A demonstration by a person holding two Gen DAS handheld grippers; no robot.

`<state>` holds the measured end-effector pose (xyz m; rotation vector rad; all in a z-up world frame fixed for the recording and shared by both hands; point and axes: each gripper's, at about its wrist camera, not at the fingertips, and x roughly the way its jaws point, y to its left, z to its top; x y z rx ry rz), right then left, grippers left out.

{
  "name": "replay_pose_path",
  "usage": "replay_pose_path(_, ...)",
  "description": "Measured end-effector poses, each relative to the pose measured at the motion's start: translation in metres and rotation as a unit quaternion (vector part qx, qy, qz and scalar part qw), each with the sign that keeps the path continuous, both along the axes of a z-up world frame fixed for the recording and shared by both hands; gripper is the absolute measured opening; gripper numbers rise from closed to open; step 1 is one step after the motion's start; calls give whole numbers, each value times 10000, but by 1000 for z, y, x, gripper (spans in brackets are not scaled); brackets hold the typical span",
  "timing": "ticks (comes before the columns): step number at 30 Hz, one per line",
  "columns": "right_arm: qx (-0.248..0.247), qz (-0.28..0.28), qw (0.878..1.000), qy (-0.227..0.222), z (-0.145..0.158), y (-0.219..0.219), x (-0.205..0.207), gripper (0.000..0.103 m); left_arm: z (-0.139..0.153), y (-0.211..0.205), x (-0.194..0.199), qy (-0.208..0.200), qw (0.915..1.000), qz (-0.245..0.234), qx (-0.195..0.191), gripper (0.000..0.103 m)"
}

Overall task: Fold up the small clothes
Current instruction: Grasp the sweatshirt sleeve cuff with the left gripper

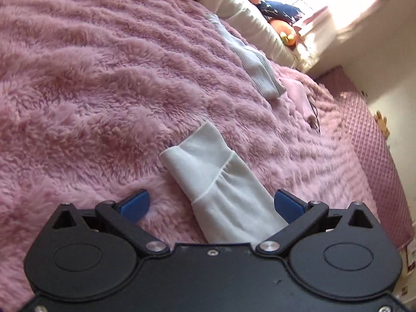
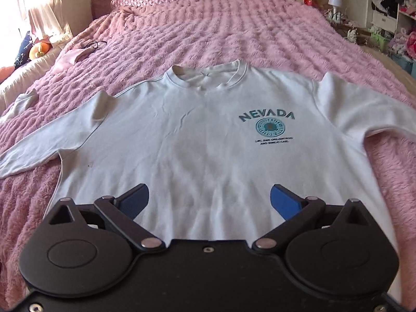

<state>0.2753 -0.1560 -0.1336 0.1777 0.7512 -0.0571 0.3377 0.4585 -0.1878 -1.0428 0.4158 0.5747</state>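
A pale blue-white sweatshirt with a "NEVADA" print lies flat, face up, on a fluffy pink blanket, both sleeves spread out. My right gripper is open, hovering over the sweatshirt's lower hem area. In the left wrist view, one sleeve with its cuff lies between my left gripper's blue fingers. My left gripper is open just above that sleeve.
A folded light ribbed garment lies farther up the blanket. A pale pink cloth with a black cord lies near the pillows. An orange plush toy sits by the window. Shelves with clutter stand at the right.
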Motion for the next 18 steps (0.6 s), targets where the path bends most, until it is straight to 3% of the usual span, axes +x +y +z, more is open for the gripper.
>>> replay_pose_path(3,112,-75,9999,71,-13,0,6,102,-17,15,11,-145,9990,265,-344,98)
replay_pose_path(4,154,-104,9998,91,-16,0,7,102,-19,16,14,-226,9987,299,-330,91)
replay_pose_path(6,200,-165,9996,129,-22,0,10,102,-21,18,21,-382,9983,254,-345,66)
replay_pose_path(8,244,-165,9994,199,-26,0,11,102,-26,19,26,-402,9977,166,-512,18)
replay_pose_path(9,244,-152,9993,236,-28,0,12,102,-28,18,25,-454,9968,91,-654,10)
replay_pose_path(11,207,-129,9993,283,-30,1,15,102,-30,15,24,-572,9958,60,-708,9)
replay_pose_path(15,215,-90,9995,234,-27,1,13,102,-8,0,22,-740,9963,-72,-425,6)
replay_pose_path(18,183,-137,9997,127,-21,-4,8,102,24,-26,32,-1130,9909,-637,-346,6)
